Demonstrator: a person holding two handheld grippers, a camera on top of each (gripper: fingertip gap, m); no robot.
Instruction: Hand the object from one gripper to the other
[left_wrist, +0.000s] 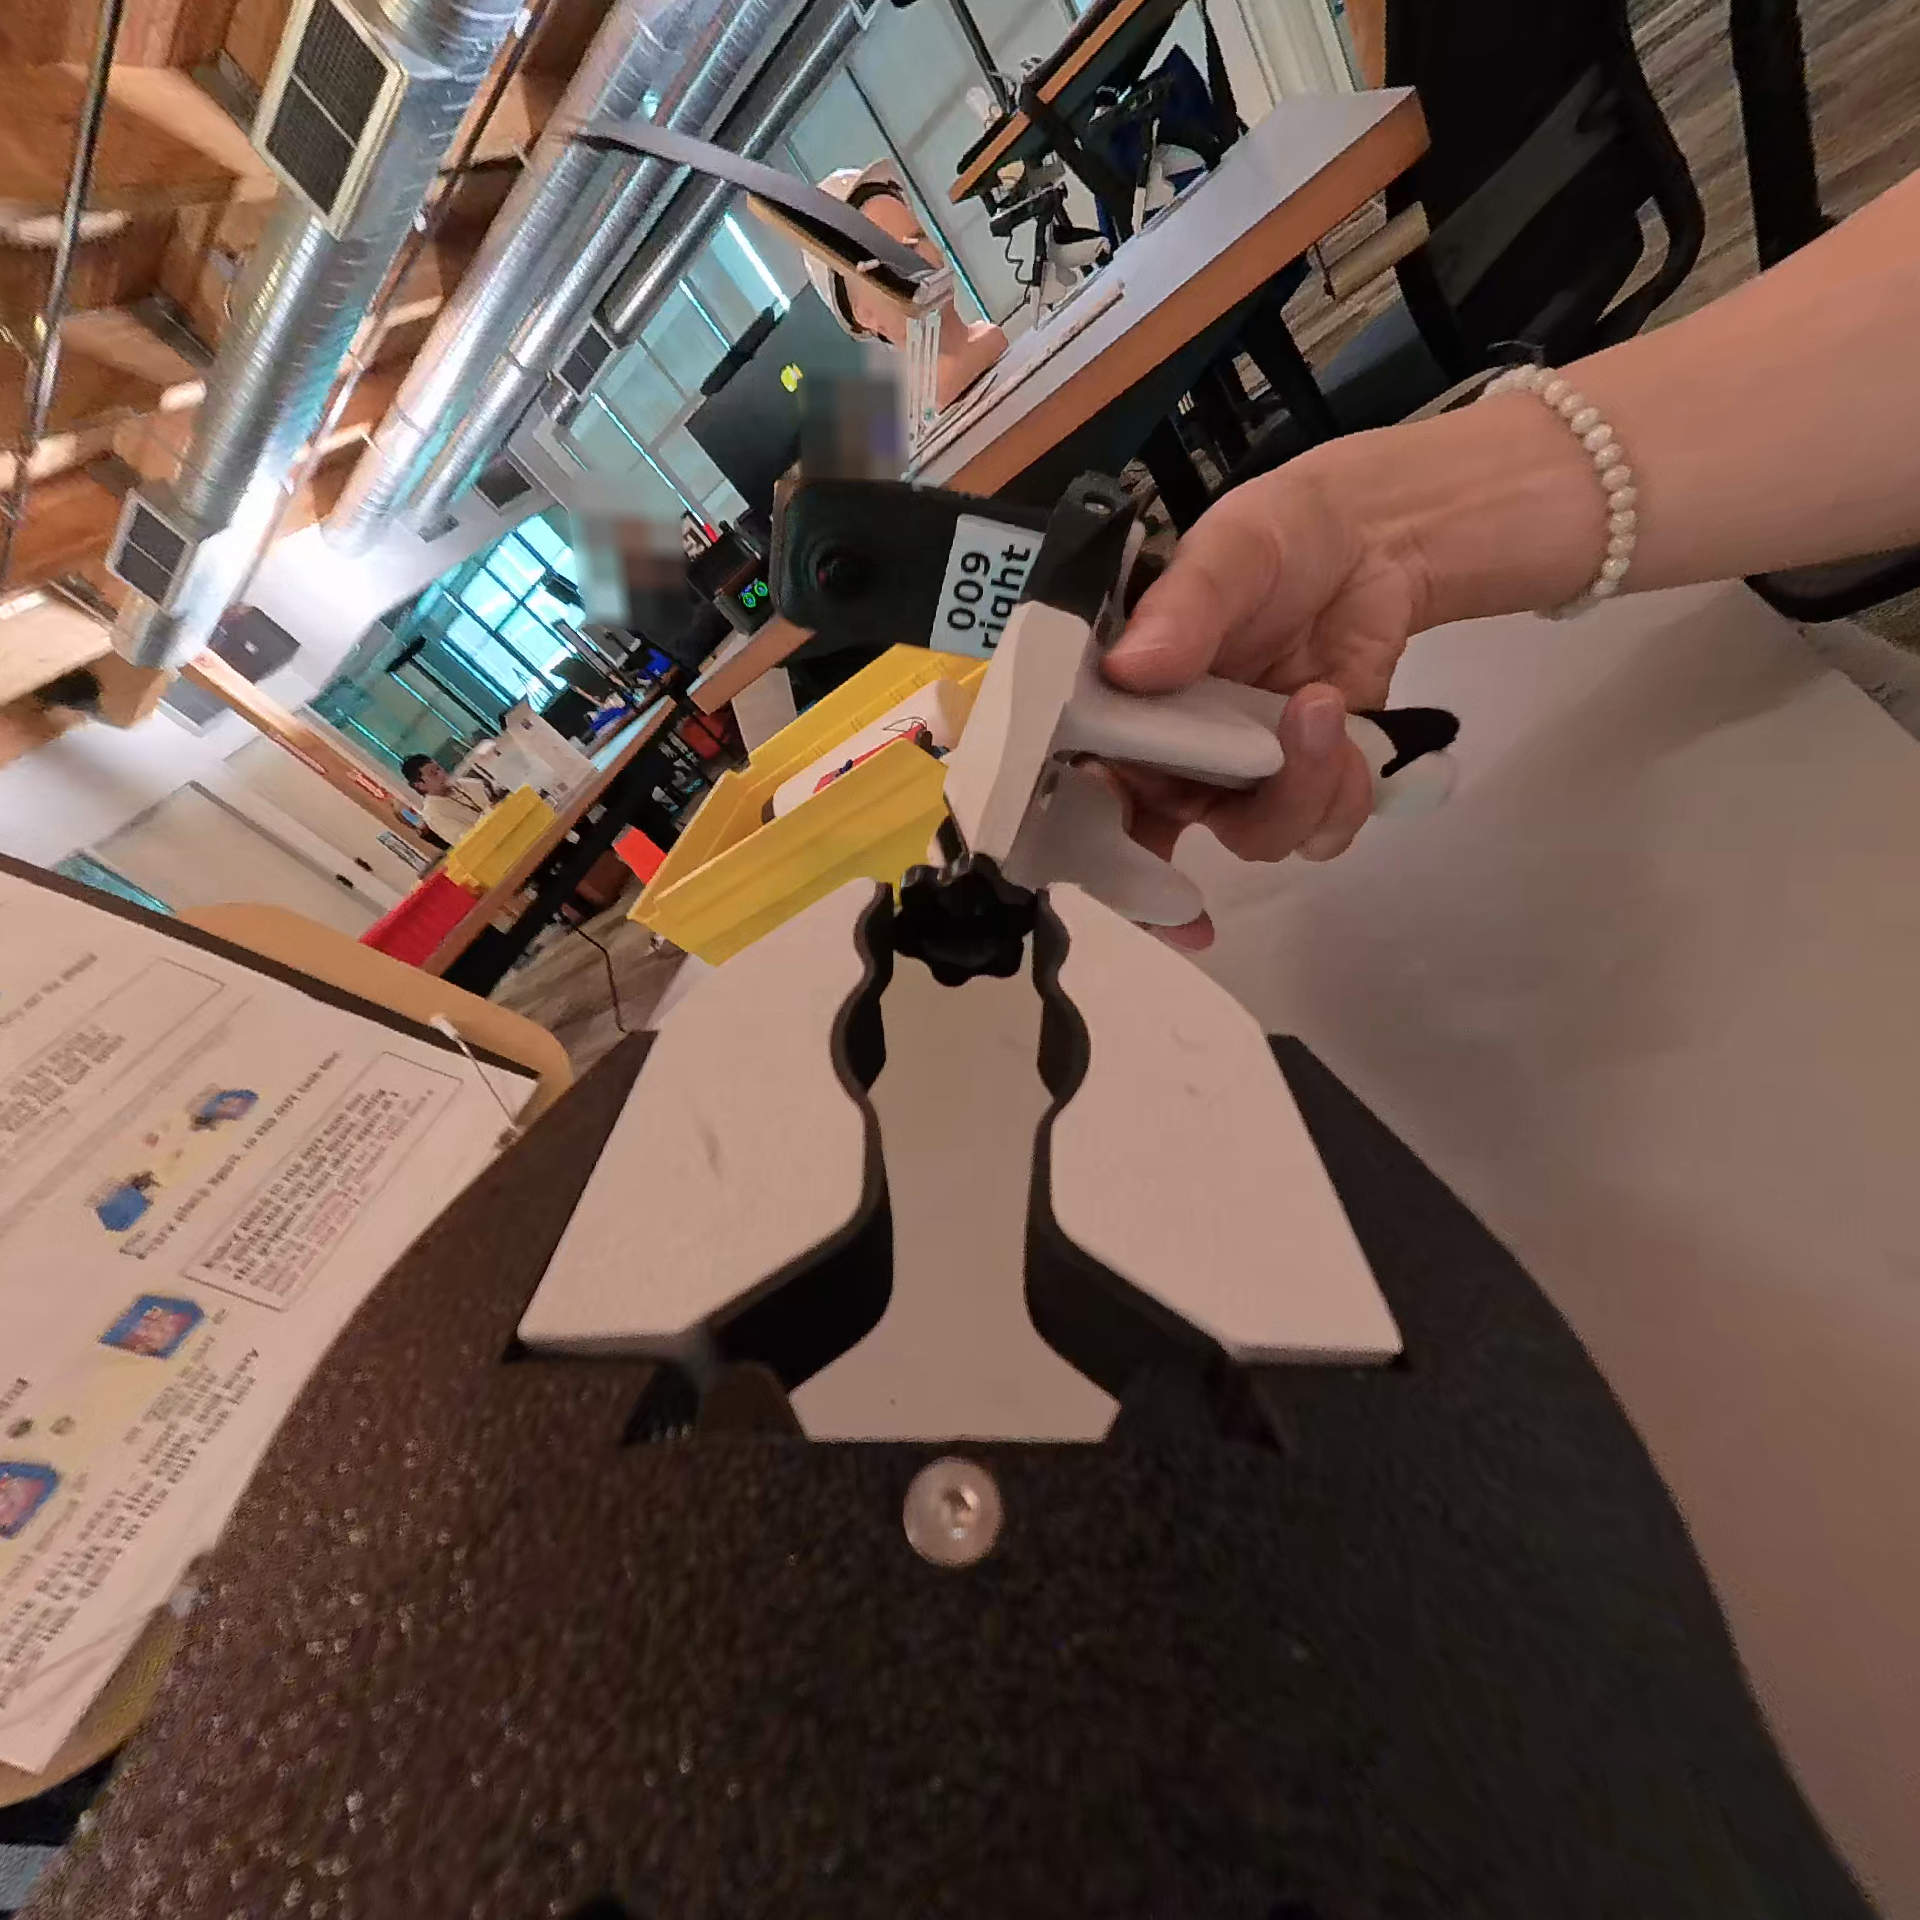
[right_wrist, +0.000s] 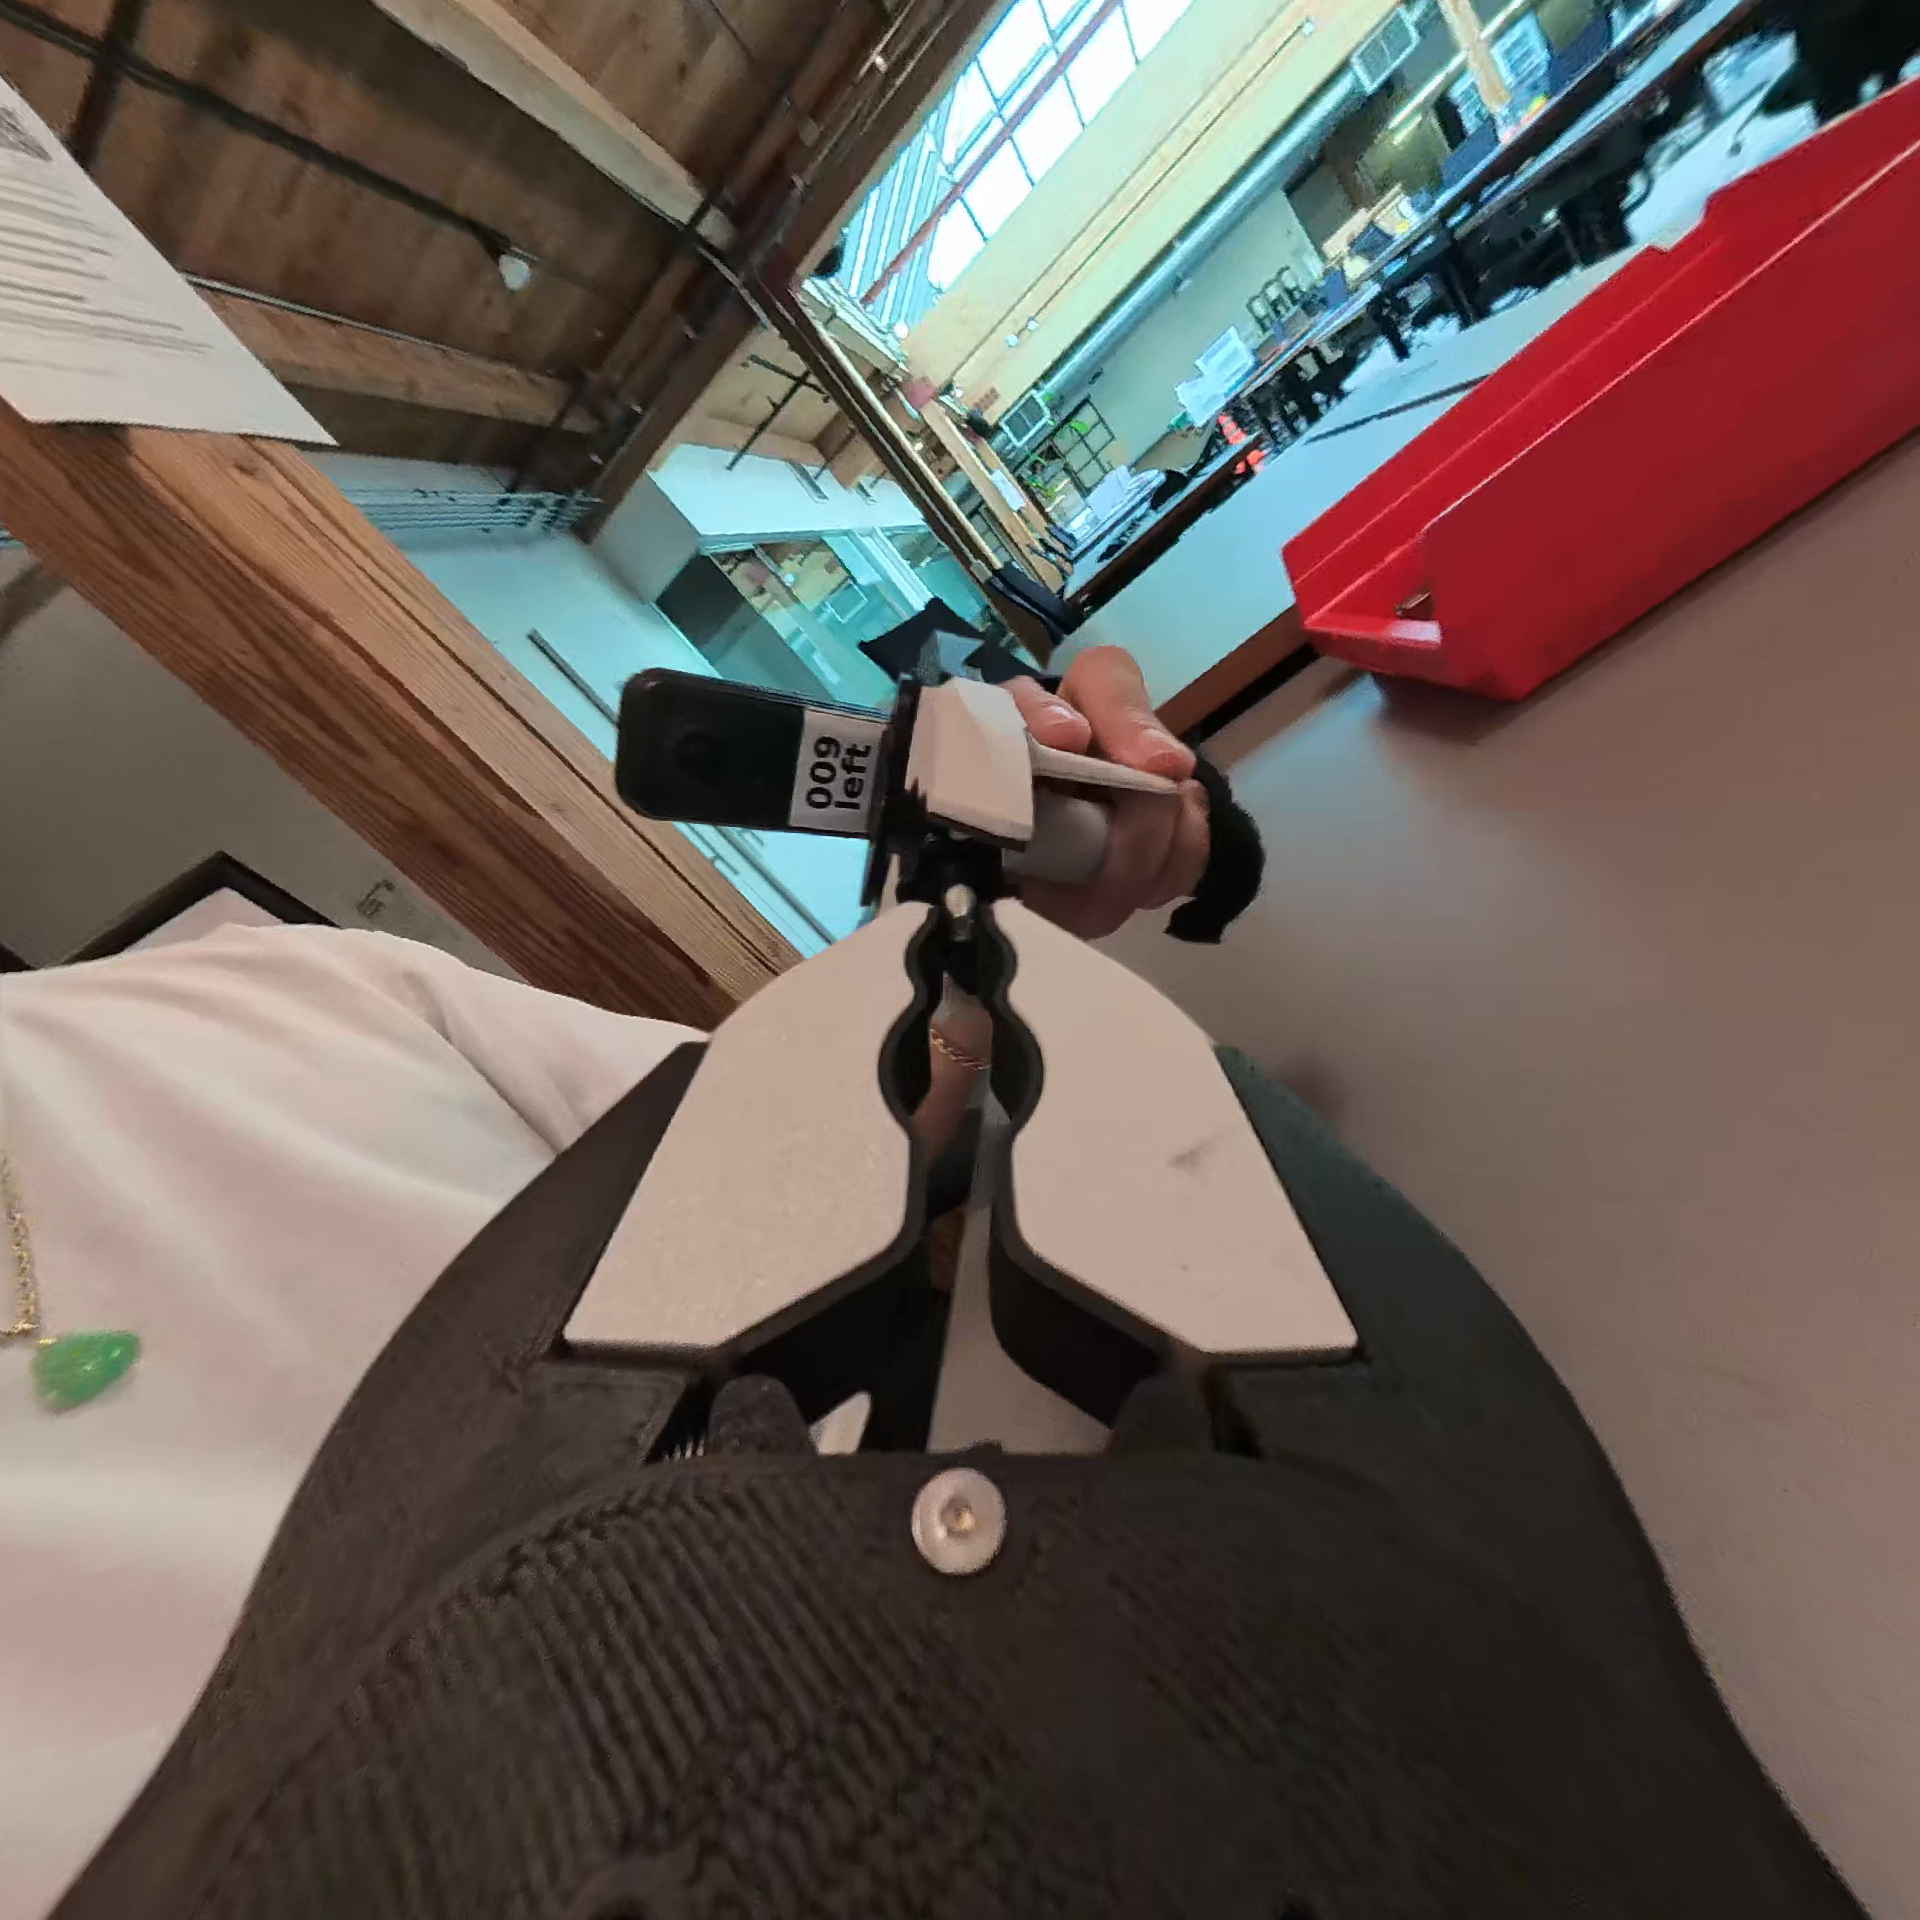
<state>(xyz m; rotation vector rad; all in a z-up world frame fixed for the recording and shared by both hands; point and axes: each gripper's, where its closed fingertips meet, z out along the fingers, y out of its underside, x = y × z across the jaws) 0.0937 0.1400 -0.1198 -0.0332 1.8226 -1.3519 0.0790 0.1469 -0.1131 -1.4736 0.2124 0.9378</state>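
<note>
Silver ducts (left_wrist: 312, 343), timber beam (right_wrist: 312, 644), tall windows (right_wrist: 997, 104)
</note>
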